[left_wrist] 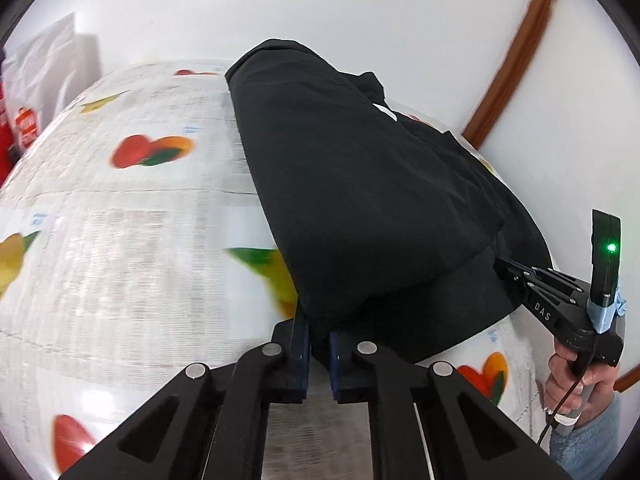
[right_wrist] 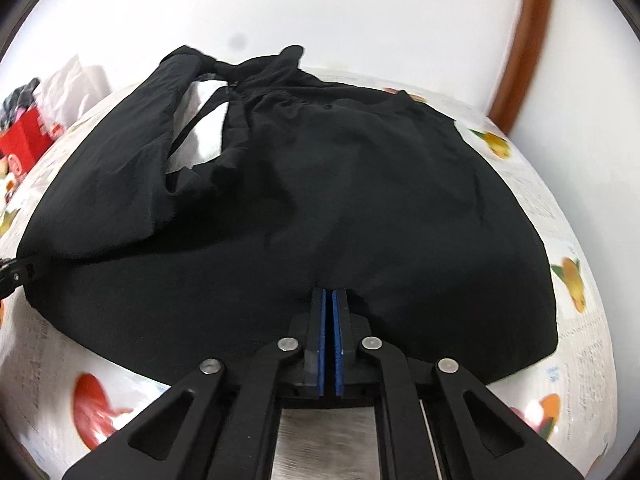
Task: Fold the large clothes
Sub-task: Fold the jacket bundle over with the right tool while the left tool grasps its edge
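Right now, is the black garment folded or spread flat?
Partly folded: the black garment has one side doubled over, layered edges visible.

I'm looking at a home: a fruit-print cloth [left_wrist: 120,220] is covering the table, white walls are meeting brown wood trim [left_wrist: 516,52], bags [left_wrist: 44,68] are sitting behind.

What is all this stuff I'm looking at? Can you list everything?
Black garment: one, black, spread over the table, partly folded.
Tablecloth: one, white with fruit prints, covering the table.
Red box: one, red, far left edge of the table.
White bag: one, white, behind the table at left.
Wooden trim: one, brown, on the white wall at right.
Left gripper: one, black with blue pads, pinching the garment's near edge.
Right gripper: one, same build, shut on the garment's near edge.
Hand: one, holding the right gripper's handle.
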Demonstrator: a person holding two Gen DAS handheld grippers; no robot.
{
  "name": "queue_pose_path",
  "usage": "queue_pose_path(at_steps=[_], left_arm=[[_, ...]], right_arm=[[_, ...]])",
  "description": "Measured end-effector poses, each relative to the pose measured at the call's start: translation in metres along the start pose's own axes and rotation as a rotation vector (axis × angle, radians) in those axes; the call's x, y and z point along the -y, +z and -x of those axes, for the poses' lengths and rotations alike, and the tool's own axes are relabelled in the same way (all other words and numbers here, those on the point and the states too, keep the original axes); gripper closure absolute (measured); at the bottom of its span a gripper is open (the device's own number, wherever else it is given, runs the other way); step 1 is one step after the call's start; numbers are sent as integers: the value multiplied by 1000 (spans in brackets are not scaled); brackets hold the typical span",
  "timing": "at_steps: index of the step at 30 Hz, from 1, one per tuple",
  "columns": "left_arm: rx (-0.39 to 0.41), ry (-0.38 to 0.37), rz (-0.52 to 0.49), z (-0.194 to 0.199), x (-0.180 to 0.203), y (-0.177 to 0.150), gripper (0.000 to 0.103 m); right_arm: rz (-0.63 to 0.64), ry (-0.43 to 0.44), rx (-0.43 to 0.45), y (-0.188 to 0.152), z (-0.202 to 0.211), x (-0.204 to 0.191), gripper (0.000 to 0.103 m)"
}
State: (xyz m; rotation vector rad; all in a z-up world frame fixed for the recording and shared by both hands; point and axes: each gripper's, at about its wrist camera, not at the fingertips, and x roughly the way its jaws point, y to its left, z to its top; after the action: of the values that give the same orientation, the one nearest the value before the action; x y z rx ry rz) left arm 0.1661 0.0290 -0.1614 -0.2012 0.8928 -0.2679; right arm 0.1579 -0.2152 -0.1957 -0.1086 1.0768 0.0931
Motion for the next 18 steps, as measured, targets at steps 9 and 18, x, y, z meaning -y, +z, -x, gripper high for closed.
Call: queue_pose_path(at_steps=[9, 18], left_arm=[[-15, 49, 26, 17, -43, 2, 95], [-25, -22, 42, 14, -47, 2, 75]], right_arm=[[17, 127, -15, 22, -7, -38, 100], [-9, 304, 51, 54, 15, -36, 41]])
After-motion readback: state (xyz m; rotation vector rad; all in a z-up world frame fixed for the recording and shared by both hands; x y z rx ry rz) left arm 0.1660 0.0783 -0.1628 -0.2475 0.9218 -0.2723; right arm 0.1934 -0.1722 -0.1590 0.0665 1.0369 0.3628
